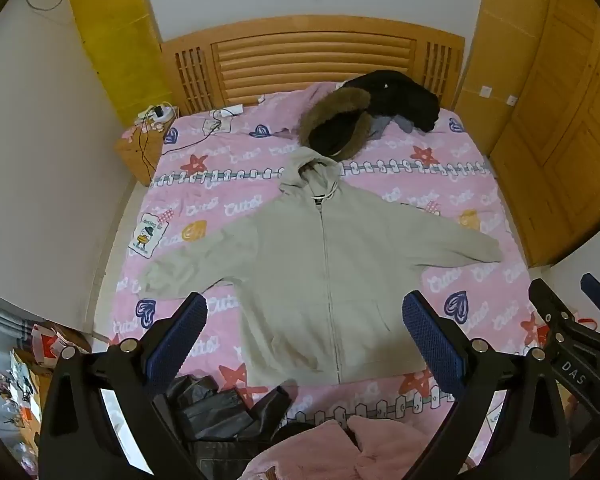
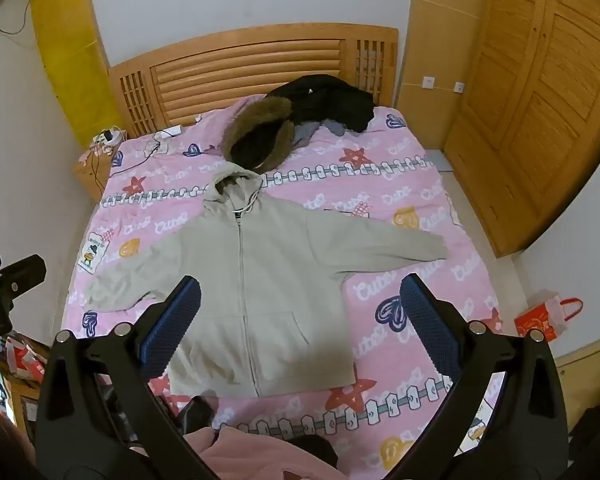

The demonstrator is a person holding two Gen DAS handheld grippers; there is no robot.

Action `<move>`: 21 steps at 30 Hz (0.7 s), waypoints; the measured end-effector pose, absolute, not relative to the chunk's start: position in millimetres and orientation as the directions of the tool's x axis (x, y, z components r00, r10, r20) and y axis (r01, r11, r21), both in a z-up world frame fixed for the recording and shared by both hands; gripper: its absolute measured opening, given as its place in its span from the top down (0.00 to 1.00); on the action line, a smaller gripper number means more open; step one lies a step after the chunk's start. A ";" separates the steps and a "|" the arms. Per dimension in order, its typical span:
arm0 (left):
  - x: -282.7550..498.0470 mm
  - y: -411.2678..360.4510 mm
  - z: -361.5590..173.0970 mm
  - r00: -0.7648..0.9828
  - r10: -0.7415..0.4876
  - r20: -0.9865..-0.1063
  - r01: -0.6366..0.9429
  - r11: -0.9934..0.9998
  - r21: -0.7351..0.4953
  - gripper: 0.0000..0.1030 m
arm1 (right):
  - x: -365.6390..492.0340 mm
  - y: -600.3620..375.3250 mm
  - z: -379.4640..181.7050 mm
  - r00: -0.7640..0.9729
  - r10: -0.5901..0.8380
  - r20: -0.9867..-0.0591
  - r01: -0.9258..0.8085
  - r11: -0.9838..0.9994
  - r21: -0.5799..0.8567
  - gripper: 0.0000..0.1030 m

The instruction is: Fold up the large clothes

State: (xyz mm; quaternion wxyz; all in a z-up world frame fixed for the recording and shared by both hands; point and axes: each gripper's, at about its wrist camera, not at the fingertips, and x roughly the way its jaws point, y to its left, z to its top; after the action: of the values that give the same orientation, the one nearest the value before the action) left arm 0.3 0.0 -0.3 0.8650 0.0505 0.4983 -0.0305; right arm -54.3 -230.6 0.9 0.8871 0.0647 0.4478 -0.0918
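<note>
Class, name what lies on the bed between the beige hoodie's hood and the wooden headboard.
A fur-trimmed black coat lies between the hood and headboard, in both wrist views.

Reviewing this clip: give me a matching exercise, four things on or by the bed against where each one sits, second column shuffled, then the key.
Things:
1. beige zip hoodie
2. fur-trimmed black coat
3. red and white bag
4. pink fleece garment

Places:
A. on the floor beside the bed, seen in the right wrist view
B. spread flat in the middle of the pink bedspread, sleeves out
C. at the near edge of the bed, under the grippers
D. heaped near the wooden headboard

Pairs: 1-B, 2-D, 3-A, 4-C
</note>
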 end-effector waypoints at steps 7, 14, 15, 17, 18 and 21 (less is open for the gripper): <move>-1.0 1.4 1.4 0.511 0.004 -0.859 0.098 0.993 0.063 0.08 | -58.4 -229.7 1.6 0.590 -0.109 -0.800 0.220 0.975 0.029 0.06; -5.5 2.4 5.6 0.506 -0.013 -0.863 0.100 0.994 0.043 0.08 | -60.7 -228.9 1.5 0.592 -0.111 -0.798 0.217 0.976 0.025 0.06; -4.8 2.7 6.0 0.504 -0.015 -0.863 0.098 0.994 0.040 0.08 | -60.7 -228.7 3.7 0.592 -0.111 -0.799 0.215 0.976 0.024 0.06; -5.1 2.2 6.9 0.501 -0.021 -0.865 0.102 0.994 0.035 0.08 | -60.7 -227.9 4.9 0.591 -0.116 -0.798 0.215 0.976 0.018 0.06; -3.1 2.0 2.8 0.501 -0.022 -0.865 0.102 0.994 0.034 0.08 | -58.3 -226.5 7.4 0.590 -0.120 -0.798 0.217 0.976 0.014 0.06; -3.7 1.9 4.7 0.504 -0.022 -0.863 0.101 0.994 0.034 0.08 | -55.7 -228.6 7.2 0.588 -0.122 -0.799 0.219 0.976 0.013 0.06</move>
State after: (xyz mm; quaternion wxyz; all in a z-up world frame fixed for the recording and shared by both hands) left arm -3.7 1.9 4.7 0.8663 0.0398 0.4967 -0.0353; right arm -55.7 -228.6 7.2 0.8895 0.0548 0.4434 -0.0957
